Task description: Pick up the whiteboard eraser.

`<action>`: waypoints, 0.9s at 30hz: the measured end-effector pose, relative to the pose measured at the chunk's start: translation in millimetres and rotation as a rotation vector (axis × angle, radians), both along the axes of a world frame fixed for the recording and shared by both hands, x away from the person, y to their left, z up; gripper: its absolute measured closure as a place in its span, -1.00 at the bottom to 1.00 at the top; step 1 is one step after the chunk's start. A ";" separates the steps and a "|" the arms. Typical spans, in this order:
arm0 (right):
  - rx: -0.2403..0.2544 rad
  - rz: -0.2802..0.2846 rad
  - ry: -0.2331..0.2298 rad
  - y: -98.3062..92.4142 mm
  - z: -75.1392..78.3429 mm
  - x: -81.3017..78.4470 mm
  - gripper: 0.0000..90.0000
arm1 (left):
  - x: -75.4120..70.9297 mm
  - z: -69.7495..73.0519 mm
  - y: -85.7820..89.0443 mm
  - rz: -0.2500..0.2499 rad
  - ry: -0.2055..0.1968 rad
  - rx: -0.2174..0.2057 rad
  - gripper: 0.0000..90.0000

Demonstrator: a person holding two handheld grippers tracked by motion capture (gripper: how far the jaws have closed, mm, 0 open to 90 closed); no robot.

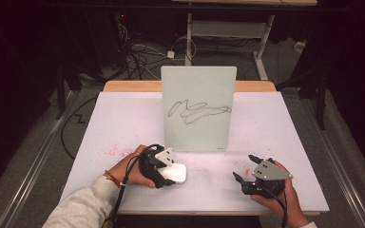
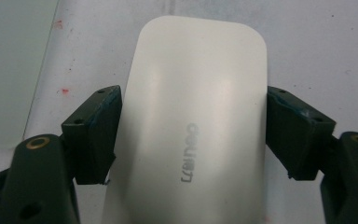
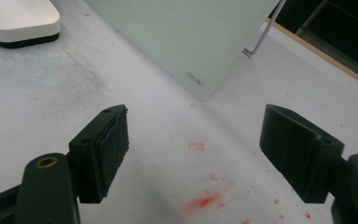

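Observation:
A small glass whiteboard stands upright mid-table with a black scribble on it. In front of its lower left corner lies a white eraser with rounded corners. My left gripper is shut on the eraser; in the left gripper view the eraser sits between both pads, which press its long sides. My right gripper hovers open at the table's front right with nothing between its fingers. The right gripper view has the eraser at upper left and the board's lower corner ahead.
The white tabletop carries red marker stains at the left and under my right gripper. A wooden edge runs behind the board. Cables and a desk frame lie on the floor beyond.

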State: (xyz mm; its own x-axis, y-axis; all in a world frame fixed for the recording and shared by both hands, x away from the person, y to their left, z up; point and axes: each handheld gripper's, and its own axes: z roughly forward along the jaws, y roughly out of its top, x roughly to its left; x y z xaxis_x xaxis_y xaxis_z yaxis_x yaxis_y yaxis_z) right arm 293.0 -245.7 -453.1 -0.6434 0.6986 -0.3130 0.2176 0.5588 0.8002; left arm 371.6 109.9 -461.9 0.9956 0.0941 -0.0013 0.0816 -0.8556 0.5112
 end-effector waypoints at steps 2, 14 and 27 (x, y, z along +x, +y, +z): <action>0.002 -0.001 0.001 -0.3 0.5 -0.1 -0.46 | -0.6 2.1 1.8 0.011 -0.016 -0.006 -0.38; 0.012 -0.008 -0.016 -2.0 3.2 -1.2 -0.46 | -13.2 21.9 9.4 0.112 -0.176 -0.076 -0.36; 0.010 -0.023 -0.041 -3.5 5.3 -2.0 -0.44 | -23.6 34.5 19.4 0.284 -0.321 -0.203 -0.36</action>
State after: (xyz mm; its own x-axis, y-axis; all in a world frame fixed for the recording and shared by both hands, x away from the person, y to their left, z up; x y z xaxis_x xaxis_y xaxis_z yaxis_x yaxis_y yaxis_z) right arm 291.0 -249.2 -447.8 -0.6136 0.7166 -0.3315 0.1977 0.5459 0.8142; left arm 348.0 129.4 -427.3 0.8834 0.3925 0.2560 0.1082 -0.7024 0.7035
